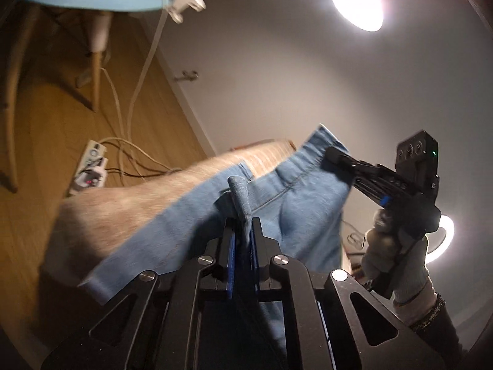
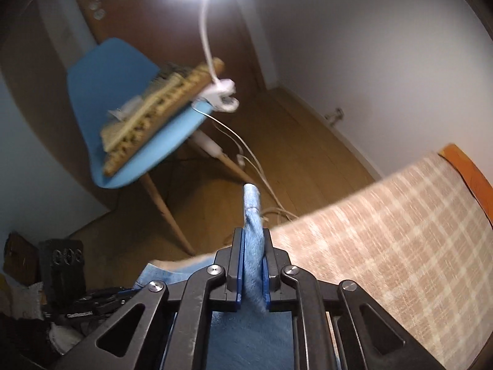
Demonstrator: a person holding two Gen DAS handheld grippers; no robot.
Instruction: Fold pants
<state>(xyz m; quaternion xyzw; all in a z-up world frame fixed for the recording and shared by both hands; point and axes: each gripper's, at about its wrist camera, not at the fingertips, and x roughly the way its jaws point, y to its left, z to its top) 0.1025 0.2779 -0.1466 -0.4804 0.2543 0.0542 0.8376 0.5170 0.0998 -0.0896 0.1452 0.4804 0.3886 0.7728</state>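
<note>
Light blue pants [image 1: 292, 197] hang lifted above a beige checked surface [image 1: 129, 203]. My left gripper [image 1: 243, 225] is shut on a bunched edge of the pants, a fold of cloth sticking up between its pads. In the left wrist view the right gripper [image 1: 331, 155], held by a gloved hand [image 1: 391, 265], is clamped on the far upper corner of the pants. In the right wrist view the right gripper [image 2: 253, 240] is shut on a blue fold of the pants [image 2: 253, 212], with more cloth below the jaws. The beige checked surface [image 2: 385, 231] lies to its right.
A blue chair [image 2: 101, 98] with a woven cushion [image 2: 154, 111] stands on the wooden floor [image 1: 92, 117]. A white clip lamp [image 2: 225, 95] shines overhead; cables and a power strip [image 1: 92, 166] lie on the floor. White wall [image 1: 308, 77] behind. Dark clutter [image 2: 61, 265] at lower left.
</note>
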